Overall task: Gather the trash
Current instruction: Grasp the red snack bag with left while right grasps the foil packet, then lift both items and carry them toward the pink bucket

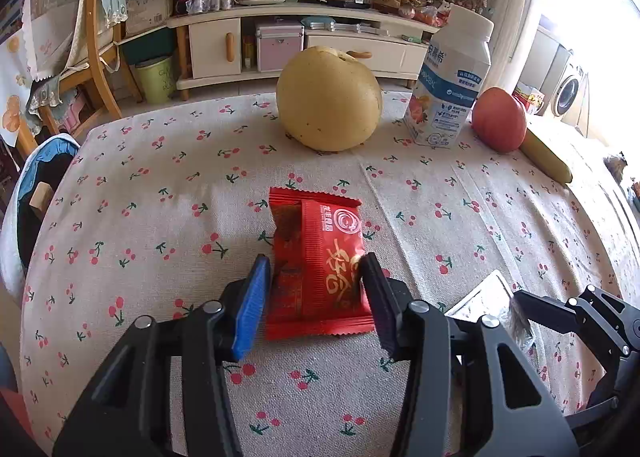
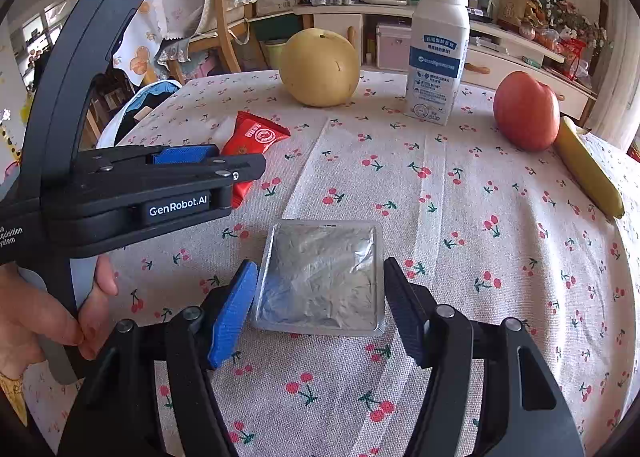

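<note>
Pear (image 1: pixel 329 99), bottle (image 1: pixel 450 83), apple (image 1: pixel 499 119) beyond wrapper (image 1: pixel 318 263)

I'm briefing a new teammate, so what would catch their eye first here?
A red snack wrapper lies between the open jaws of the left gripper, and a silver foil packet between the right gripper jaws. Behind stand a big yellow pear and a white bottle.

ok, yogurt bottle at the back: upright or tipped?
Upright. The yogurt bottle stands on its base on the tablecloth, white cap on top, between pear and apple.
</note>
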The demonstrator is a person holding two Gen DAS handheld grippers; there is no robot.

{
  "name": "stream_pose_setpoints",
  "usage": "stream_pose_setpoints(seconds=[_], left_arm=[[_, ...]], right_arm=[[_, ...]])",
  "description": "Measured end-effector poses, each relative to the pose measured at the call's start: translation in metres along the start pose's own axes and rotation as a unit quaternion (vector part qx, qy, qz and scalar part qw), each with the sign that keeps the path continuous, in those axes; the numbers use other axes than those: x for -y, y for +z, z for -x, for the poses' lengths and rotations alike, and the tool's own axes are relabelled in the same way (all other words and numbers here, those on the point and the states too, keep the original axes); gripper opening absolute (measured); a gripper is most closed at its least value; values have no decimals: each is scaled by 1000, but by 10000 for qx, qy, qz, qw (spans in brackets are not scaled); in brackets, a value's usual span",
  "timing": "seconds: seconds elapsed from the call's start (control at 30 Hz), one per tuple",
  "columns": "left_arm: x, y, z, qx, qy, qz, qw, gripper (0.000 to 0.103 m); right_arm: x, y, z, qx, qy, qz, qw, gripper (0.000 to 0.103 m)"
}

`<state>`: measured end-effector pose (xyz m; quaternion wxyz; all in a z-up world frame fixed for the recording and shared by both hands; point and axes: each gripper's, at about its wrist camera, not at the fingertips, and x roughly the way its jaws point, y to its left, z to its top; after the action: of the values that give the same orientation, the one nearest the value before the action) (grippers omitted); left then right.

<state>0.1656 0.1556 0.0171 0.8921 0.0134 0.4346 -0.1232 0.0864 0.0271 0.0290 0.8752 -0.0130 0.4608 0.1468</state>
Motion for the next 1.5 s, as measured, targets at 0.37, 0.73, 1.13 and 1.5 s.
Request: stream_pose_setpoints(seconds=[0.37,0.73,1.13,1.5], left_arm=[[-13,-7,11,162,67,405,9990,46],[-20,-15,42,467,154,622,9969,46],[-29,-46,91,572,190,961,9935,46],[-22,-80,137,652,123,1080,9919,46]], right_arm=[[3,-2,1,0,54,66,10000,64],[9,-4,6,29,193,-138,9997,64],[-6,-10,30,230,272,-34,9994,64],[-23,-30,55,266,291,53,9992,64]])
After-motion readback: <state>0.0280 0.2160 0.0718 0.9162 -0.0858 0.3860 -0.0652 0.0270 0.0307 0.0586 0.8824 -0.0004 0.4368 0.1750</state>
